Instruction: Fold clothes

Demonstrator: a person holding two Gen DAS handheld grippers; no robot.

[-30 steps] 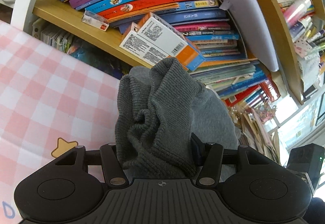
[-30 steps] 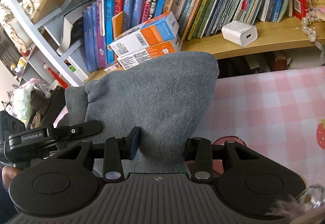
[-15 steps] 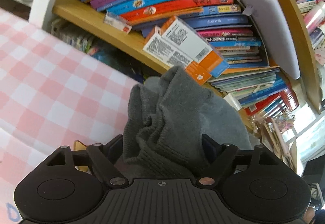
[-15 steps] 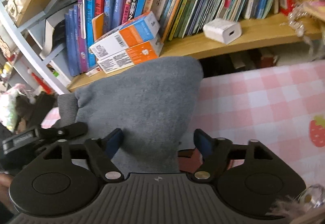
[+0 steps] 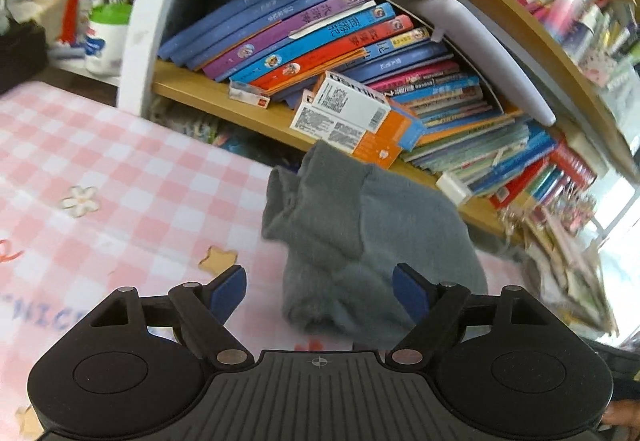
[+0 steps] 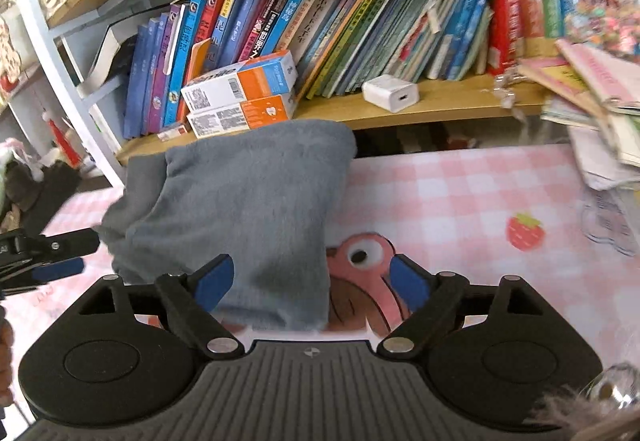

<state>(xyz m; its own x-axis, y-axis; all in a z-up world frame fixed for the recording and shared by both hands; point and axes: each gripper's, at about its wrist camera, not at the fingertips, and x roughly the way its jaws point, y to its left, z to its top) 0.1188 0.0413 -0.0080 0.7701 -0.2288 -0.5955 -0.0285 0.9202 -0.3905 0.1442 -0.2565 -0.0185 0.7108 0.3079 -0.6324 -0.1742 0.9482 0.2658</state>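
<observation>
A grey folded garment lies on the pink checked tablecloth, its far edge close under the bookshelf. My left gripper is open, its blue pads wide apart just short of the cloth's near end. In the right wrist view the same garment lies flat as a folded bundle with a ribbed cuff at its left. My right gripper is open too, with the near edge of the cloth between its spread fingers but not pinched. The left gripper's fingers show at the far left of that view.
A wooden bookshelf full of books runs along the table's far side, with orange and white boxes and a white charger on it. A stack of booklets sits at the right. A green-lidded jar stands at the far left.
Both grippers went from shut on the grey garment to open and drew back. The garment, held up before, now lies on the tablecloth.
</observation>
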